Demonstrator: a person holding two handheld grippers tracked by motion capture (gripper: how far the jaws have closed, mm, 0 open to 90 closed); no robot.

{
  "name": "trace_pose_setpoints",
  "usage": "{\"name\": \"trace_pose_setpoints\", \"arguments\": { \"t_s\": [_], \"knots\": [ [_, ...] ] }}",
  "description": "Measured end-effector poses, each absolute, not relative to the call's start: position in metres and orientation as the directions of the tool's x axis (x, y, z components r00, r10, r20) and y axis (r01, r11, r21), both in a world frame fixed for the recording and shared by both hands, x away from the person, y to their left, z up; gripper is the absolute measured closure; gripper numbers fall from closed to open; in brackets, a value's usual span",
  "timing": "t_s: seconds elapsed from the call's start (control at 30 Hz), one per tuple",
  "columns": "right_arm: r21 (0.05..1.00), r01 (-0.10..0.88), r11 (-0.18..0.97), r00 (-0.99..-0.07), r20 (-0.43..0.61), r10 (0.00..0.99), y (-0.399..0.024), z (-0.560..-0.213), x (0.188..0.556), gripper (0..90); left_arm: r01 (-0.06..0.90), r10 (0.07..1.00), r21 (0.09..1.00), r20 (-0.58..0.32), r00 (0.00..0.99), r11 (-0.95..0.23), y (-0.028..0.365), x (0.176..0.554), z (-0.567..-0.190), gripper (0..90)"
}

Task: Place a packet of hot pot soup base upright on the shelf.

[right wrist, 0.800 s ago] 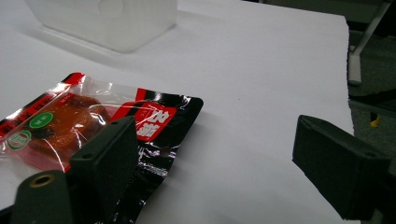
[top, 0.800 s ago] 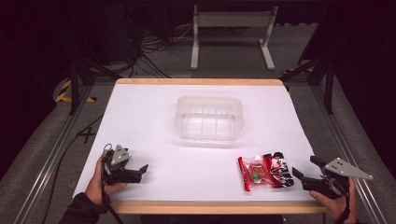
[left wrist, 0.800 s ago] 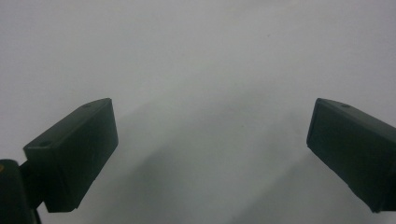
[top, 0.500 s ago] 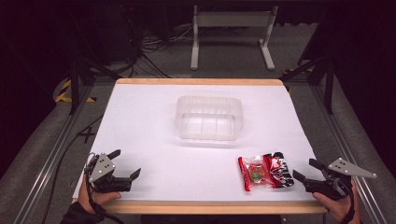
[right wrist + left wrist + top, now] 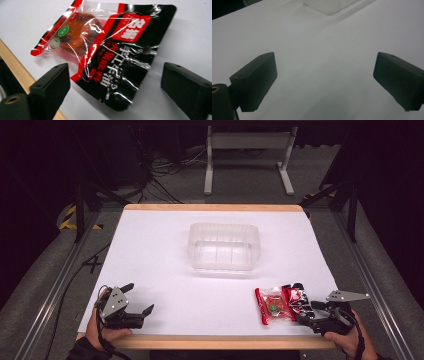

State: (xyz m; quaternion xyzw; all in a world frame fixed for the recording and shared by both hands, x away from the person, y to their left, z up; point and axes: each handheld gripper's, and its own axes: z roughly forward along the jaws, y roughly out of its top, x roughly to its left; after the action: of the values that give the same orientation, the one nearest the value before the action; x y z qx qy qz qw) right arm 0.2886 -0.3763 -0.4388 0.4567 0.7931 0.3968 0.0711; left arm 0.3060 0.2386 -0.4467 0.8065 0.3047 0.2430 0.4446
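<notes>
A red and black snack packet (image 5: 280,303) (image 5: 107,47) lies flat near the table's front right edge. My right gripper (image 5: 306,311) (image 5: 120,86) is open just right of it, jaws on either side of the packet's black end, apart from it. A clear plastic tub (image 5: 224,246) stands empty in the middle of the white table (image 5: 160,250); its corner shows at the top of the left gripper view (image 5: 329,5). My left gripper (image 5: 136,300) (image 5: 324,82) rests open at the front left corner, with bare white tabletop between its jaws.
The table's wooden front edge (image 5: 210,341) runs just below both hands and appears beside the packet (image 5: 17,65). Metal rails (image 5: 55,285) flank the table. A grey stand (image 5: 247,155) and cables (image 5: 160,175) lie on the floor behind.
My left gripper has drawn back from the table toward the front left corner and tilted. The right gripper has edged slightly toward the packet. Packet and tub have stayed put.
</notes>
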Motion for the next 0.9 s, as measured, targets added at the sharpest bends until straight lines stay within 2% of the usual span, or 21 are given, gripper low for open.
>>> {"name": "trace_pose_setpoints", "arguments": {
  "t_s": [0.2, 0.27, 0.37, 0.5, 0.57, 0.6, 0.63, 0.7, 0.73, 0.77, 0.9],
  "knots": [
    [0.683, 0.692, 0.235, -0.597, 0.359, 0.717, -0.366, -0.44, 0.292, 5.8, 0.272, 0.68, 0.851, 0.129, 0.722, -0.449, 0.231, 0.306, -0.449, 7.4],
    [0.692, 0.698, 0.185, -0.61, 0.439, 0.66, -0.364, -0.44, 0.296, 8.2, 0.264, 0.671, 0.846, 0.139, 0.729, -0.462, 0.229, 0.305, -0.449, 7.5],
    [0.697, 0.698, 0.162, -0.606, 0.455, 0.652, -0.361, -0.438, 0.3, 11.4, 0.267, 0.67, 0.847, 0.135, 0.73, -0.461, 0.228, 0.306, -0.449, 7.6],
    [0.701, 0.705, 0.108, -0.615, 0.528, 0.585, -0.355, -0.438, 0.31, 22.5, 0.269, 0.671, 0.846, 0.133, 0.73, -0.46, 0.227, 0.307, -0.45, 7.8],
    [0.685, 0.709, 0.167, -0.632, 0.512, 0.582, -0.348, -0.44, 0.316, 28.4, 0.272, 0.672, 0.846, 0.13, 0.729, -0.458, 0.227, 0.307, -0.45, 7.9],
    [0.67, 0.714, 0.205, -0.642, 0.508, 0.574, -0.34, -0.441, 0.32, 36.5, 0.272, 0.672, 0.846, 0.131, 0.729, -0.459, 0.227, 0.307, -0.45, 8.2],
    [0.67, 0.714, 0.205, -0.642, 0.508, 0.574, -0.34, -0.441, 0.32, 36.5, 0.272, 0.672, 0.845, 0.132, 0.729, -0.461, 0.227, 0.307, -0.45, 8.3],
    [0.662, 0.703, 0.259, -0.661, 0.475, 0.581, -0.332, -0.442, 0.325, 44.6, 0.27, 0.668, 0.843, 0.135, 0.732, -0.466, 0.227, 0.307, -0.45, 8.3],
    [0.659, 0.701, 0.272, -0.669, 0.477, 0.57, -0.328, -0.443, 0.328, 54.8, 0.269, 0.667, 0.843, 0.134, 0.733, -0.466, 0.227, 0.307, -0.45, 8.5],
    [0.658, 0.695, 0.289, -0.677, 0.465, 0.57, -0.324, -0.443, 0.33, 60.7, 0.268, 0.667, 0.842, 0.137, 0.732, -0.468, 0.227, 0.307, -0.45, 8.6],
    [0.677, 0.675, 0.292, -0.693, 0.448, 0.565, -0.319, -0.441, 0.332, 73.5, 0.269, 0.669, 0.844, 0.134, 0.731, -0.463, 0.227, 0.307, -0.45, 8.7]
  ]
}}
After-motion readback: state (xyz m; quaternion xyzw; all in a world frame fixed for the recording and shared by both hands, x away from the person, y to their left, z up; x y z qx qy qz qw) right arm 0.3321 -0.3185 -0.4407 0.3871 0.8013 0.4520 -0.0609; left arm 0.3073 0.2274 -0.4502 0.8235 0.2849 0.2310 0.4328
